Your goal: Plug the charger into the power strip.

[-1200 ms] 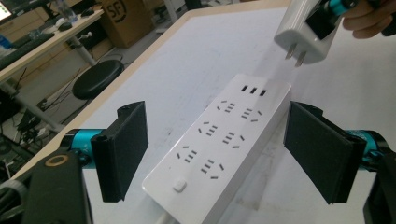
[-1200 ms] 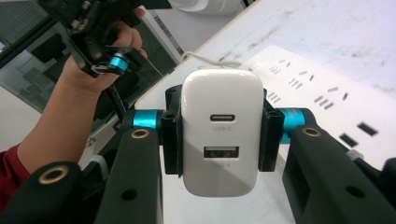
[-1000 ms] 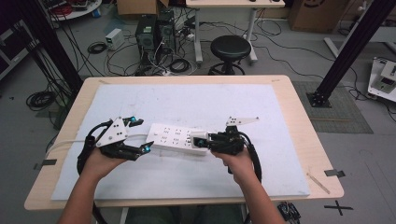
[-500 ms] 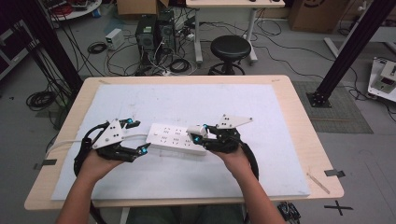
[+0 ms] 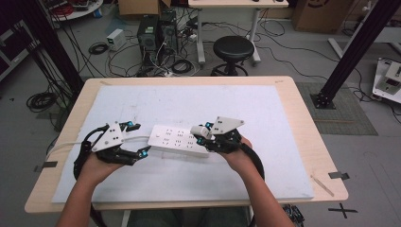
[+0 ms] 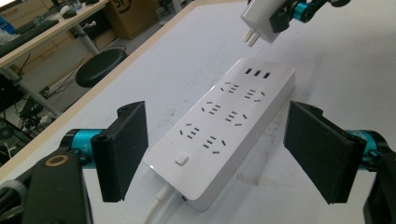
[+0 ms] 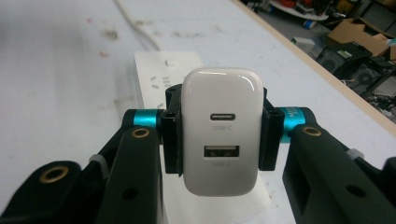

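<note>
Well, one white power strip [image 5: 178, 140] lies on the table's white mat [image 5: 283, 113]. Spread wide, the left gripper [image 6: 215, 154] straddles its switch end. Clamped in the right gripper [image 7: 219, 135], one two-port charger [image 7: 220, 130] hovers above the strip's far end, two prongs down.

A power strip [image 5: 178, 140] is laid flat on the mat [image 5: 265, 113] that covers the table [image 5: 302, 118], near the front edge. Its left end is flanked by the spread jaws of the left gripper [image 5: 135, 139]. A charger [image 7: 221, 130] is clamped in the right gripper [image 5: 202, 134] and held just above the strip's right end, apart from it.
</note>
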Tool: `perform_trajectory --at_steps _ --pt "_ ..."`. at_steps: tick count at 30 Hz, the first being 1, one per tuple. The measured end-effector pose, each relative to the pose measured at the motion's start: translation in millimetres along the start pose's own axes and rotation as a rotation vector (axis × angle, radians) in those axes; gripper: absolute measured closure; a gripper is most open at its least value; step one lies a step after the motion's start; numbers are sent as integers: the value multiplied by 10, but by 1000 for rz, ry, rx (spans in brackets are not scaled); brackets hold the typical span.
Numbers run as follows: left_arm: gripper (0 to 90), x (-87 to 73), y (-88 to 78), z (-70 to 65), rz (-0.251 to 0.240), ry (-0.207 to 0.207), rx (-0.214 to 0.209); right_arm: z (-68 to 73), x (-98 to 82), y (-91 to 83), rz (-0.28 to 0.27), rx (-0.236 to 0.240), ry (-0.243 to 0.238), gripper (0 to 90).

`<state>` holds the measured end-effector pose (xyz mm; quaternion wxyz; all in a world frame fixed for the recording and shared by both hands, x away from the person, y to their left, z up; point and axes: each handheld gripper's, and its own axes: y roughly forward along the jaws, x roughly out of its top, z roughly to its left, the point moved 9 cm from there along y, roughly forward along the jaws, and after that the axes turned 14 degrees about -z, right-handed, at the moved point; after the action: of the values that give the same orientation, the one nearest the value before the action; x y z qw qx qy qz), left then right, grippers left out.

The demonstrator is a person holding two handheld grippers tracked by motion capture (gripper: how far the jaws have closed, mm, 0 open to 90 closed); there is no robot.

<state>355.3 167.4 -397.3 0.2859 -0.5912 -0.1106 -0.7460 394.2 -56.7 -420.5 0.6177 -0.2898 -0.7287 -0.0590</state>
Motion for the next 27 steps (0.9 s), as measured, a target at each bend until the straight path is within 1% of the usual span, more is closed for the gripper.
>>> perform_trajectory --at_steps 1,3,4,5,6,7,10,12,14,15,17,19,20,21,23,24,25,26,27 --pt "219 3 -2 -9 3 4 0 -13 6 17 39 19 -15 630" --pt "219 2 -7 -15 7 5 0 -13 6 17 39 19 -15 630" --pt "219 7 -25 -26 17 20 4 -34 3 34 93 40 -4 630" --pt "219 19 -30 -40 14 21 2 -42 5 39 107 54 3 630" --pt "219 29 -34 -52 10 21 -2 -69 4 42 132 56 -14 630" --pt "220 33 -38 -57 12 26 -3 -72 -3 36 161 69 -7 629" --pt "220 48 -39 -78 9 32 -9 -116 2 41 200 95 -19 629" --pt "219 50 -34 -85 5 27 -9 -144 -4 44 244 110 -32 630" --pt "219 42 -33 -81 9 32 -10 -156 -10 53 272 131 -31 630" --pt "219 38 -31 -82 7 30 -9 -166 -14 65 287 136 -42 630" --pt "219 32 -31 -85 9 28 -9 -179 -21 85 332 154 -59 630" --pt "219 21 -34 -84 10 28 -9 -189 -12 111 352 168 -67 630" --pt "219 18 -37 -82 9 27 -8 -196 -6 133 371 175 -82 630" --pt "219 13 -43 -77 11 29 -7 -195 2 147 387 187 -86 630" --pt "219 7 -53 -73 14 32 -9 -192 12 166 394 195 -85 630" --pt "219 6 -57 -74 9 26 -5 -196 21 182 408 204 -88 630" --pt "220 -5 -72 -67 12 26 -4 -199 34 220 436 223 -95 630" --pt "219 -5 -72 -67 12 26 -4 -202 37 233 448 235 -102 630" --pt "219 -13 -81 -65 13 26 -4 -202 37 233 448 235 -102 630"
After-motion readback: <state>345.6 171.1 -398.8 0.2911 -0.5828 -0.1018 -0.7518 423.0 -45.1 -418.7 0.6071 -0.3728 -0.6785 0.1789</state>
